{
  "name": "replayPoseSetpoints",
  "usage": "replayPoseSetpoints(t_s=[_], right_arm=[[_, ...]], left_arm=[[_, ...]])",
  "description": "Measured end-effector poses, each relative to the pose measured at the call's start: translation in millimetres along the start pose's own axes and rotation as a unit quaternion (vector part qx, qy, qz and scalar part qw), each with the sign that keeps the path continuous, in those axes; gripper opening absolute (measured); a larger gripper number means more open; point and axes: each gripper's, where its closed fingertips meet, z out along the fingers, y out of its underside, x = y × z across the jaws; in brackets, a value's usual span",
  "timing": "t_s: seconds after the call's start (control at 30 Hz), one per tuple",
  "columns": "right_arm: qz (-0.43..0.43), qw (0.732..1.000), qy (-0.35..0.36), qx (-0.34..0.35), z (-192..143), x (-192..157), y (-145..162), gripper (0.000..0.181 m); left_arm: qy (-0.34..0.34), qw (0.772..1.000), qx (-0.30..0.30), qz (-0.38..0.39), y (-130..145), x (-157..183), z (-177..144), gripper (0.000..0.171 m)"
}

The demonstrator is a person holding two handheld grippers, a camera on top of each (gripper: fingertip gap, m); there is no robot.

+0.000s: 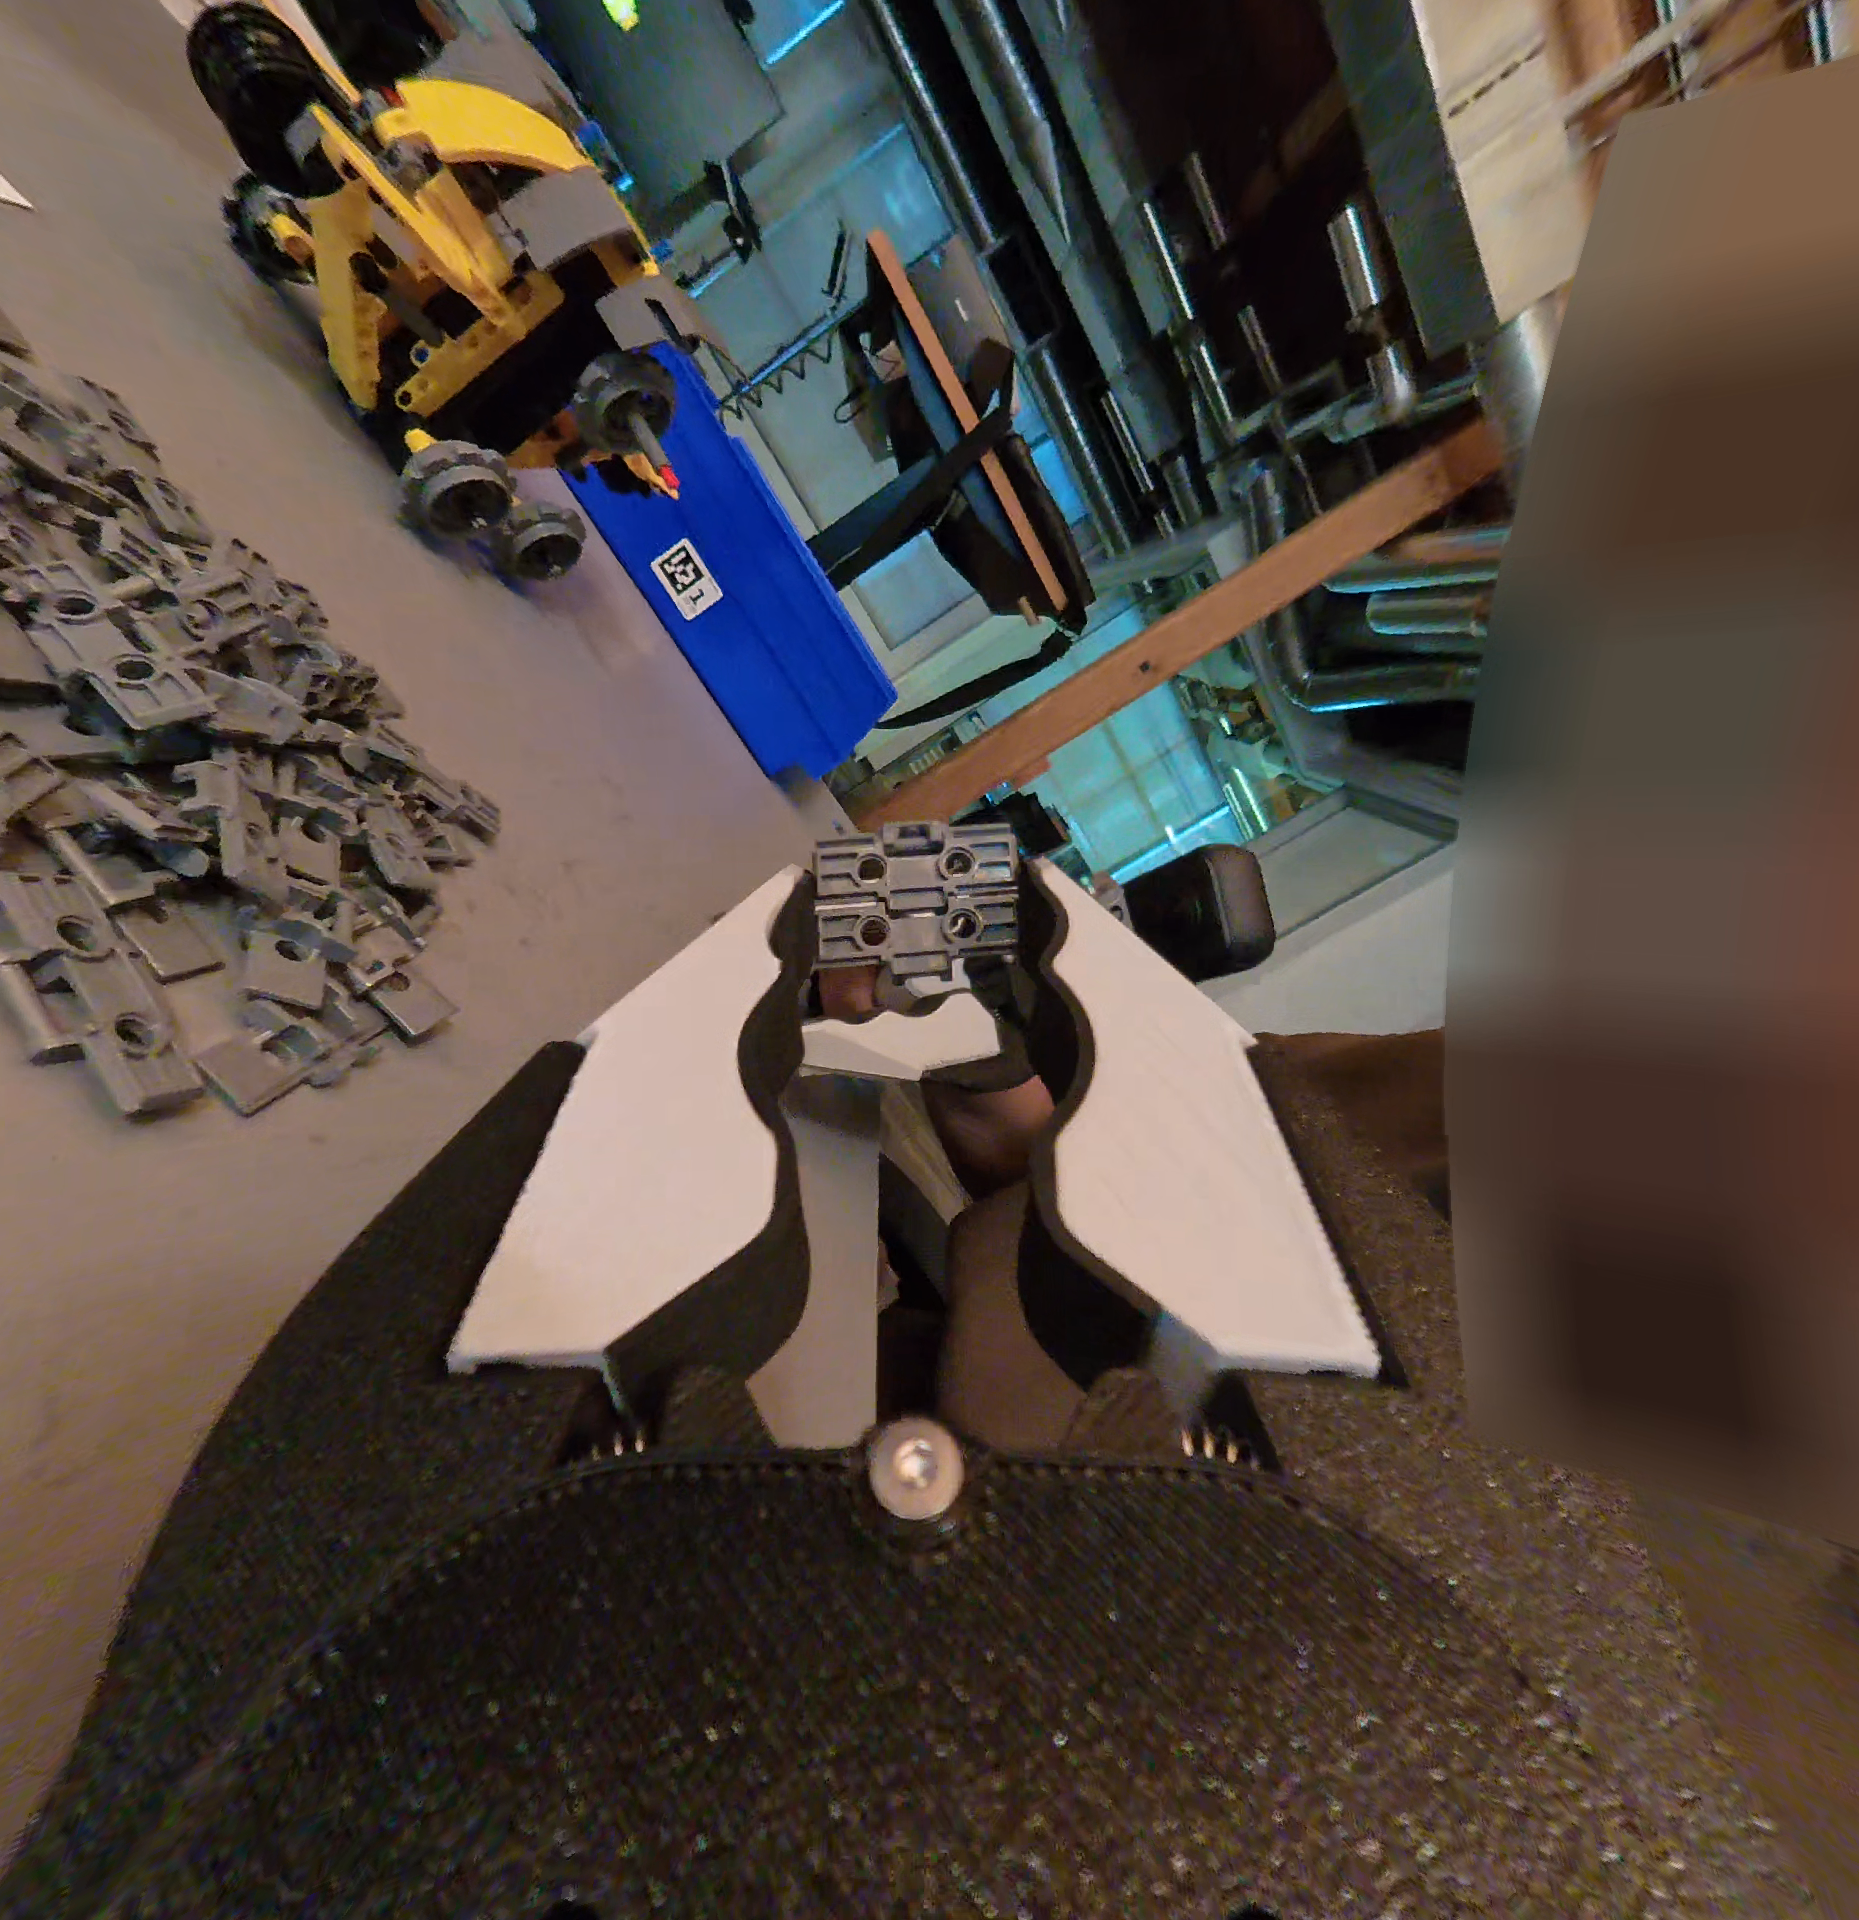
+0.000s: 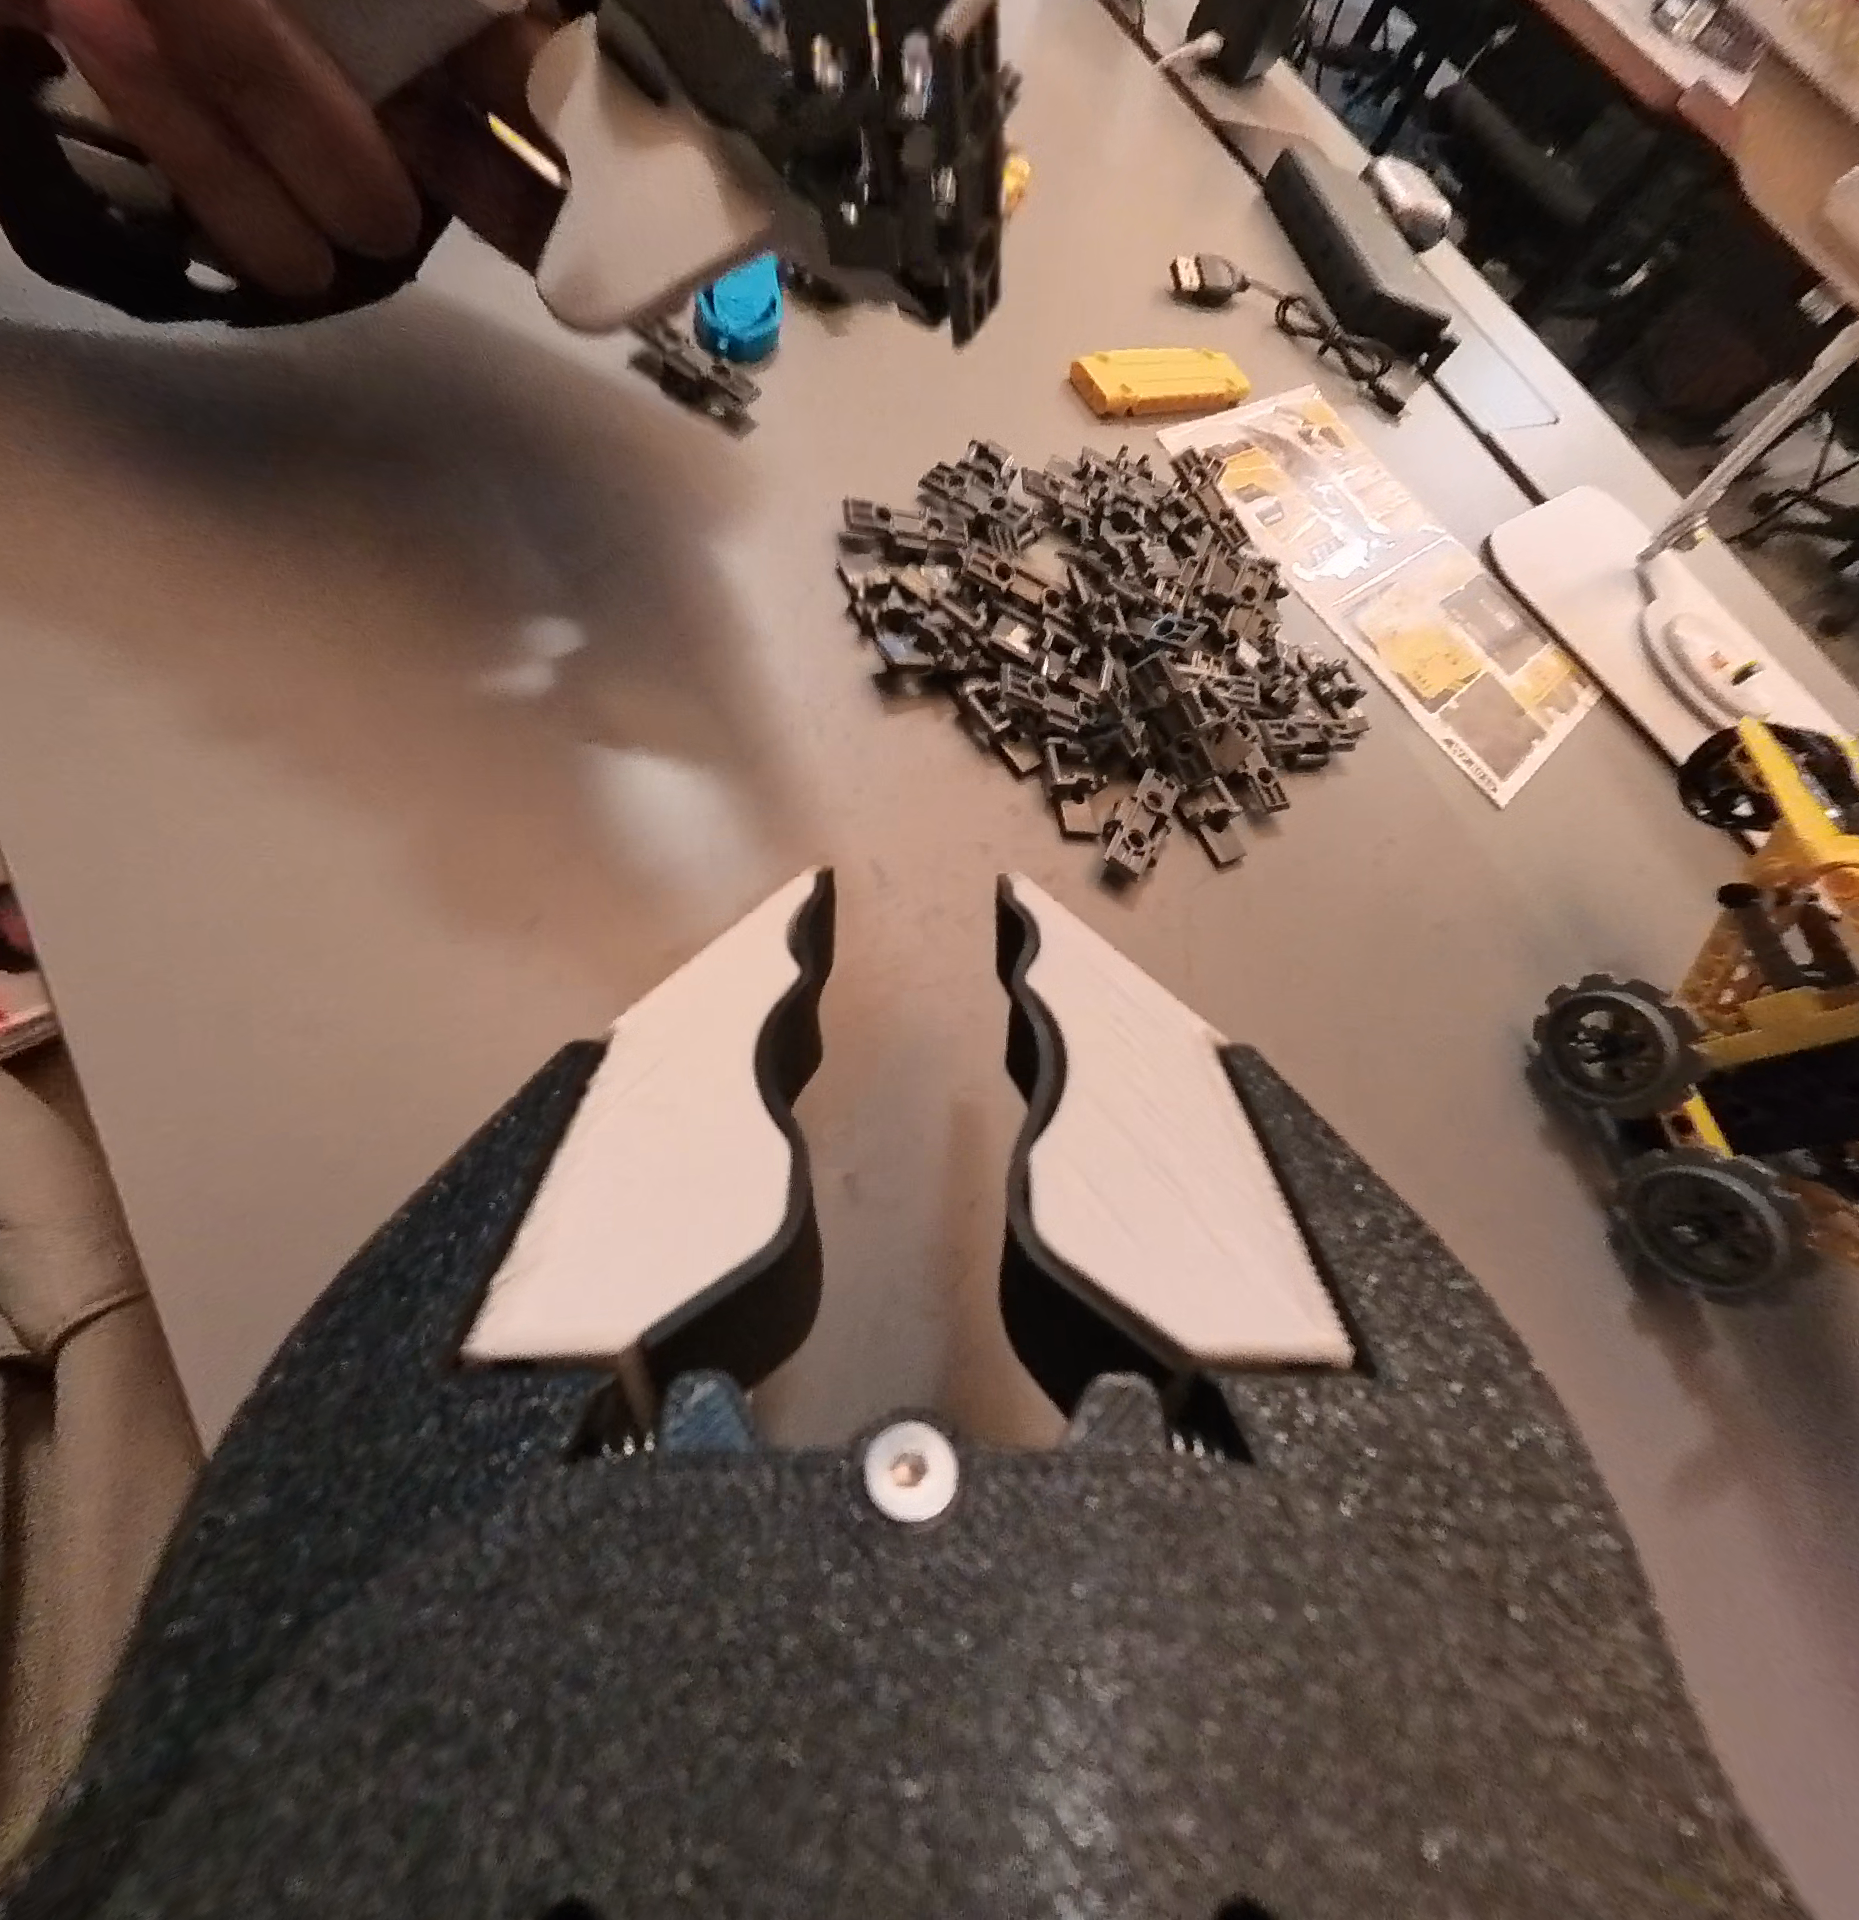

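My left gripper (image 1: 917,883) is shut on a short grey piece of two joined track links (image 1: 909,920), held at the fingertips and raised off the grey table (image 1: 551,727). A hand and a white part show just behind the piece. A pile of loose grey track links (image 1: 177,779) lies to the left; it also shows in the right wrist view (image 2: 1101,644). My right gripper (image 2: 914,894) is open and empty above the table (image 2: 437,727), short of the pile. The left gripper (image 2: 644,208) appears blurred at the top left there, held by a hand.
A yellow brick-built vehicle (image 1: 426,270) with grey wheels stands beyond the pile, also at the right (image 2: 1756,997). A blue bin (image 1: 738,561) sits behind it. A yellow panel (image 2: 1159,379), a booklet (image 2: 1392,582), a blue round part (image 2: 738,312) and a white lamp base (image 2: 1631,613) lie farther off. My hands' fingertips stand some 11 cm from each other.
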Motion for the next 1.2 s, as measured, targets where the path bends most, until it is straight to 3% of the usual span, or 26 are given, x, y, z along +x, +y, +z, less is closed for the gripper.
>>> replayPoseSetpoints(t_s=[0.2, 0.33, 0.6, 0.93, 1.07, 1.2], right_arm=[[0.052, 0.992, 0.0, 0.113, -8, -2, -52, 0.033], [0.013, 0.989, 0.03, 0.145, -13, 5, -72, 0.029], [-0.022, 0.987, -0.004, 0.156, -18, 9, -74, 0.007], [-0.034, 0.989, 0.0, 0.147, -20, 10, -65, 0.003], [-0.021, 0.993, 0.014, 0.113, -16, 16, -47, 0.005], [0.006, 0.997, 0.009, 0.082, -14, 14, -25, 0.008]], left_arm=[[0.006, 1.0, -0.025, -0.008, 15, 1, 15, 0.037], [0.005, 0.999, -0.043, -0.004, 23, 1, 21, 0.037], [0.012, 0.997, -0.073, 0.005, 35, 5, 27, 0.037], [-0.034, 0.992, -0.105, 0.067, 43, -2, 29, 0.037], [-0.13, 0.965, -0.161, 0.162, 55, -25, 27, 0.038], [-0.252, 0.891, -0.253, 0.282, 71, -59, 17, 0.038]])
